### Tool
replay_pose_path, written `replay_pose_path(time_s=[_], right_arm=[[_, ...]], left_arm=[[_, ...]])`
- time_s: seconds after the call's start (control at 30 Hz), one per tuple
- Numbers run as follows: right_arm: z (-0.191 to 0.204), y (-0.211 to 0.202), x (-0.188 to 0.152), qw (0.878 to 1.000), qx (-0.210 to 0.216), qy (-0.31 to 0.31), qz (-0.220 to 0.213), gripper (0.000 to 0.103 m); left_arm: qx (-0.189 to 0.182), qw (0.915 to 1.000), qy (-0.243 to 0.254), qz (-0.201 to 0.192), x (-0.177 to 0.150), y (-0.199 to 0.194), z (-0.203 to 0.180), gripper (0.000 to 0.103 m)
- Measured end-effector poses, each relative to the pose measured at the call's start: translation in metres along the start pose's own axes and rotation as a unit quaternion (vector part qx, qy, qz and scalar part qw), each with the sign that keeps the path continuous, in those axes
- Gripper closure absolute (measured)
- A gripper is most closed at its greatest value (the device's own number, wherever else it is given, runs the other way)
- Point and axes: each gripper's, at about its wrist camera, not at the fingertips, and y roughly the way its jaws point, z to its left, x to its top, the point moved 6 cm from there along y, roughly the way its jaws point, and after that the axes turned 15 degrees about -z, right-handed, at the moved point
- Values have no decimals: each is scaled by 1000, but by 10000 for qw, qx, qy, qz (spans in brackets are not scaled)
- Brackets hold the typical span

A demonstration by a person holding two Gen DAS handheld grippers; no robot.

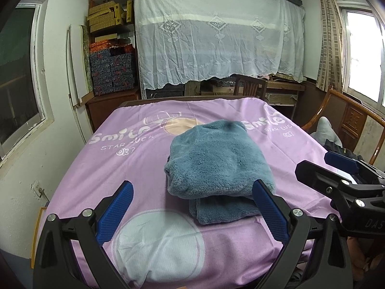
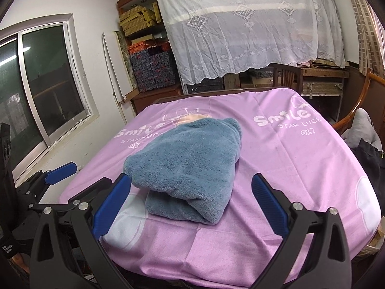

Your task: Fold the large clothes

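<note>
A fluffy blue-grey garment [image 1: 216,166] lies folded into a thick bundle in the middle of the purple-covered table [image 1: 96,168]; it also shows in the right wrist view [image 2: 190,166]. My left gripper [image 1: 192,192] is open and empty, held back from the bundle's near edge. My right gripper [image 2: 191,190] is open and empty, also just short of the bundle. The right gripper shows at the right edge of the left wrist view [image 1: 336,171]. The left gripper shows at the left of the right wrist view [image 2: 55,175].
The purple cloth [image 2: 288,168] carries white "Smile" print. Behind the table stand a wooden chair [image 1: 250,85], shelves of boxes [image 1: 110,48] and a lace-covered rack [image 1: 216,36]. A window [image 2: 43,84] is on the left wall. A wooden armchair with clothes [image 1: 336,125] stands at right.
</note>
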Motion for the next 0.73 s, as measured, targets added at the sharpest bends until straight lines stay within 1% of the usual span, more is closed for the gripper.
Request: replay_pose_path(time_s=[0.43, 0.5, 0.6, 0.73], right_arm=[[0, 3, -4, 9999, 36, 39, 89, 5], [0, 3, -5, 9999, 38, 45, 93, 5], [-1, 4, -4, 10000, 18, 26, 91, 5], [-4, 2, -2, 10000, -20, 68, 36, 5]], left_arm=[[-179, 9996, -129, 194, -6, 7, 0, 4], [-140, 9997, -104, 189, -5, 8, 0, 4], [-15, 9995, -232, 226, -7, 10, 5, 4], [12, 9993, -302, 225, -7, 10, 10, 4]])
